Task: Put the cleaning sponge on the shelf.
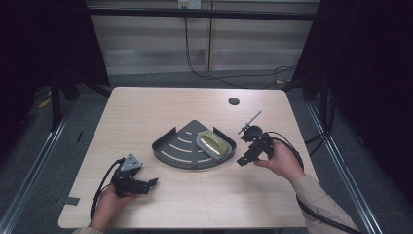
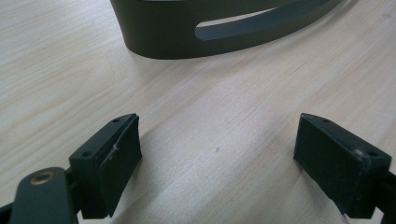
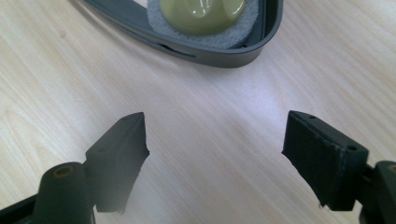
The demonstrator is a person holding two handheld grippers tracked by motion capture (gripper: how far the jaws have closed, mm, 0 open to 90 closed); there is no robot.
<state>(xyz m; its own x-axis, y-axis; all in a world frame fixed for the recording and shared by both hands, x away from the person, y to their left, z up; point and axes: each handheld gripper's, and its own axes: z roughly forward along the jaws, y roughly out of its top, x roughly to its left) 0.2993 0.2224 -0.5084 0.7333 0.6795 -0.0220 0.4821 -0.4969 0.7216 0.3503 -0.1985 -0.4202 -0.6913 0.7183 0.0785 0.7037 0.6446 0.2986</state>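
Desk point(image 1: 146, 112): light wood, small round hole near the far edge. Dark grey fan-shaped tray point(image 1: 178, 146) sits mid-desk, slotted base, low wall. Yellow-green scrubber on a grey pad point(image 1: 213, 144) lies inside the tray's right part, up against the wall. Right gripper point(image 1: 242, 161) is just right of the tray, jaws wide apart, nothing held, aimed at the scrubber corner. Left gripper point(image 1: 154, 182) is near the tray's front-left, jaws wide apart, nothing held.
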